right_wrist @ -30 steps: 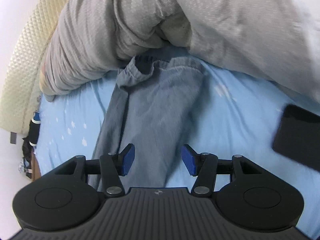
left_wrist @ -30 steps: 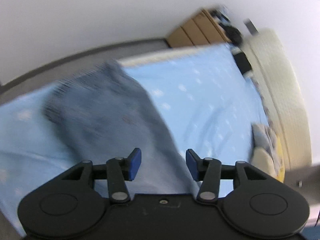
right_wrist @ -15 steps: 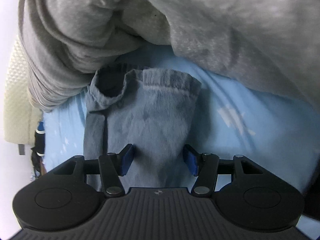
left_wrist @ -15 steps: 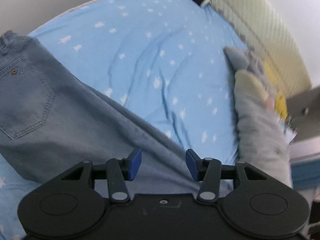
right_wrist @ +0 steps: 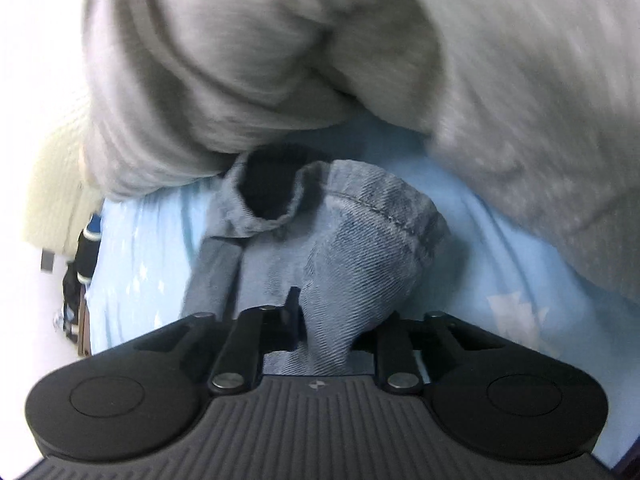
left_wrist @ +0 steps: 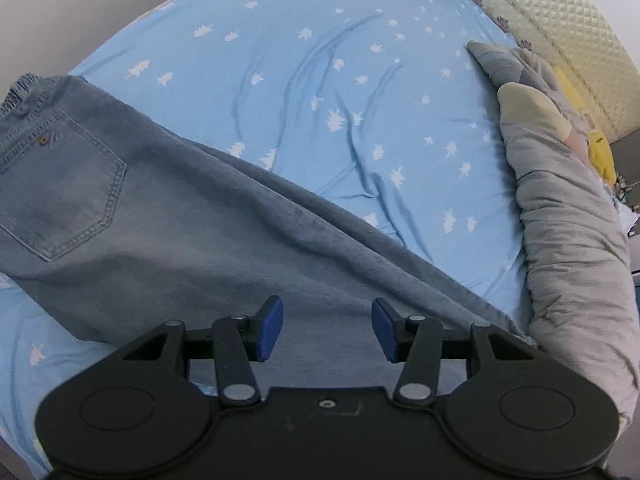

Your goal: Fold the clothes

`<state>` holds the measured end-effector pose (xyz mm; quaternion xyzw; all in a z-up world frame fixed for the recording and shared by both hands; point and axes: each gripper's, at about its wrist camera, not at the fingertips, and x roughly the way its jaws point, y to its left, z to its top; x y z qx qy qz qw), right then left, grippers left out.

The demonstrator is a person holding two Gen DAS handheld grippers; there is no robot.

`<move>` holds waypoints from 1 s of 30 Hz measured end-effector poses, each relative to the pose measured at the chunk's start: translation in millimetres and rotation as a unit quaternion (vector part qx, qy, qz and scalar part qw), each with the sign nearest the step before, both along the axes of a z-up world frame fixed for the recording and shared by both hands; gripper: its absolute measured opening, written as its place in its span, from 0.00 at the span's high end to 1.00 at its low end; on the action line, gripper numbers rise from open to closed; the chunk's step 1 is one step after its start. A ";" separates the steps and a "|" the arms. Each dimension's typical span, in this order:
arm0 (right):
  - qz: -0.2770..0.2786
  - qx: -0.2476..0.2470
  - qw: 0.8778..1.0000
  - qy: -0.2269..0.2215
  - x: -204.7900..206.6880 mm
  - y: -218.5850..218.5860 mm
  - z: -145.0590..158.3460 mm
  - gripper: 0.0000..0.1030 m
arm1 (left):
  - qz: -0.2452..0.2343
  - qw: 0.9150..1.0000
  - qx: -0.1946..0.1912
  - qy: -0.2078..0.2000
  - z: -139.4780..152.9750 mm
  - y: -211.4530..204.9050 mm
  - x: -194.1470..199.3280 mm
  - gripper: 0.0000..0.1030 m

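The blue star-print bed sheet carries a bulky grey duvet, whose edge overhangs the jeans at their hem end, so lifting could drag it along. The jeans lie flat across the sheet. The right gripper is closing on a bunched ridge of denim near the leg hems; blur hides how many layers it pinches, and a single layer would spoil the fold. The left gripper hovers with jaws apart, empty, over the legs.

Blue jeans flat on bedsheet
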<state>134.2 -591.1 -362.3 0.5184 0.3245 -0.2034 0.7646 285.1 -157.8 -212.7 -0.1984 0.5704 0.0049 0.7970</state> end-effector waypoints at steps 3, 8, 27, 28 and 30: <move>0.006 -0.006 1.000 -0.013 -3.1 3.1 18.3 0.86 | 0.001 1.000 0.011 0.004 0.6 -0.7 -4.1 0.54; 0.027 -0.021 0.999 -0.030 -9.3 12.7 47.3 0.87 | -0.007 0.999 0.031 0.010 1.2 -3.6 -8.4 0.51; 0.085 -0.128 0.986 -0.061 23.9 77.1 118.5 0.89 | -0.058 0.990 0.127 0.006 19.5 21.8 -14.8 0.29; 0.088 -0.138 0.985 -0.061 29.7 83.5 121.9 0.89 | -0.061 0.990 0.130 0.006 19.5 26.2 -15.5 0.29; 0.097 -0.157 0.981 -0.062 38.3 98.6 131.5 0.89 | -0.067 0.989 0.131 0.006 19.1 36.5 -16.8 0.29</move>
